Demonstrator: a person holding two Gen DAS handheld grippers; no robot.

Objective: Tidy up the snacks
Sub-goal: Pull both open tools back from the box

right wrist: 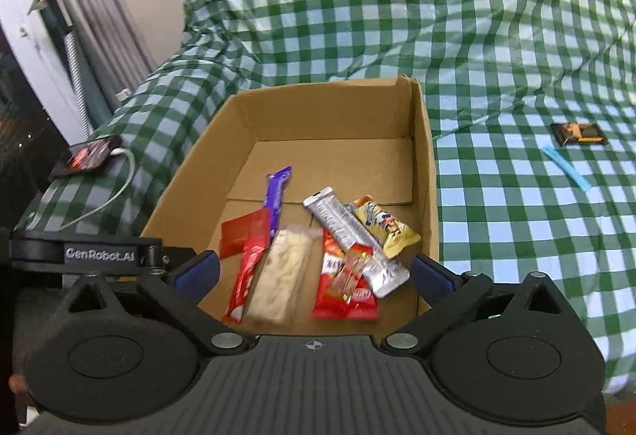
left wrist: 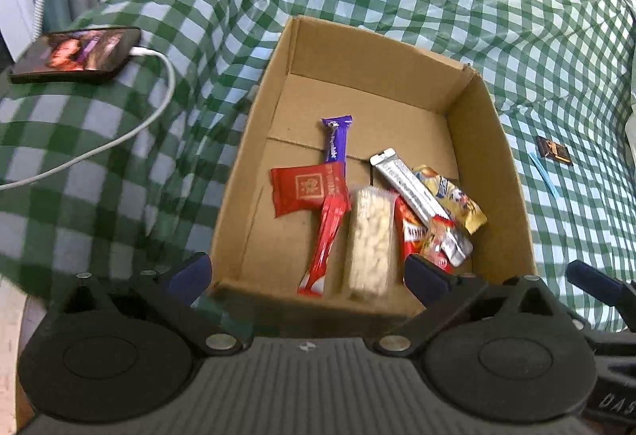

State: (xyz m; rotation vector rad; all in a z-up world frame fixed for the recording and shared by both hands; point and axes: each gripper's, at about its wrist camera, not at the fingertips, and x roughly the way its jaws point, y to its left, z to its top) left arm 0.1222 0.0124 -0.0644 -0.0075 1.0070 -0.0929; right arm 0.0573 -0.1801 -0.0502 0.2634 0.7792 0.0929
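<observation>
An open cardboard box (left wrist: pixel 254 141) (right wrist: pixel 427 173) sits on a green checked cloth. Inside lie several snacks: a purple bar (left wrist: pixel 336 141) (right wrist: pixel 276 192), a red square packet (left wrist: pixel 304 188) (right wrist: pixel 240 232), a long red bar (left wrist: pixel 326 236) (right wrist: pixel 244 276), a clear pack of pale pieces (left wrist: pixel 371 240) (right wrist: pixel 280 272), a silver bar (left wrist: pixel 413 192) (right wrist: pixel 349 236), a yellow packet (left wrist: pixel 457 198) (right wrist: pixel 387 226) and a red wrapper (left wrist: pixel 415 236) (right wrist: pixel 344 284). My left gripper (left wrist: pixel 306 272) is open and empty at the box's near edge. My right gripper (right wrist: pixel 316 272) is open and empty over the box's near end.
A phone (left wrist: pixel 75 55) (right wrist: pixel 87 155) with a white charging cable (left wrist: pixel 139 125) lies on the cloth left of the box. A small dark packet (left wrist: pixel 552 151) (right wrist: pixel 580 133) and a blue strip (left wrist: pixel 544 173) (right wrist: pixel 566 167) lie on the cloth to the right.
</observation>
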